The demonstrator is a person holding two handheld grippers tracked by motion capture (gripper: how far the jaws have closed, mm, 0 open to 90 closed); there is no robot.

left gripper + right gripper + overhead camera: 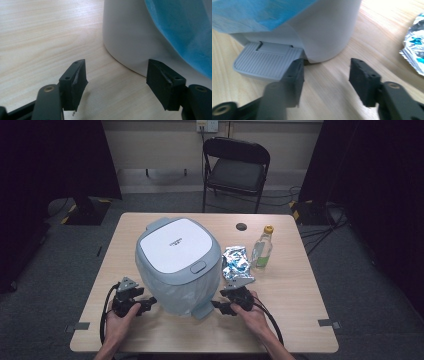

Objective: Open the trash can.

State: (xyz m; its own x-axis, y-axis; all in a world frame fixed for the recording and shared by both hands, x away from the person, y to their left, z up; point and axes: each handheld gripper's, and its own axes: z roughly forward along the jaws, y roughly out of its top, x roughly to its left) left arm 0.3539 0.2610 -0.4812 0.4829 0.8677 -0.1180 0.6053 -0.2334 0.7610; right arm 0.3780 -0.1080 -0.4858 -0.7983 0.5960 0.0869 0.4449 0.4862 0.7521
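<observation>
A grey pedal bin (pixel 177 265) with a white lid stands in the middle of the table; a pale blue bag liner (pixel 185 30) hangs over its rim. Its ribbed foot pedal (pixel 265 61) sticks out at the front. My left gripper (pixel 150 304) rests low at the bin's left, open, its jaws facing the white bin wall (pixel 130 40) with nothing between them. My right gripper (pixel 217 306) sits at the bin's right front, open, beside the pedal and the bin's base (pixel 329 32). A hand holds each gripper.
A crumpled silver and blue foil wrapper (pixel 236 263) lies right of the bin, with a clear plastic bottle (pixel 262 247) with a yellow cap behind it. A dark round grommet (pixel 241 226) marks the far side of the table. A black folding chair (pixel 235 170) stands beyond.
</observation>
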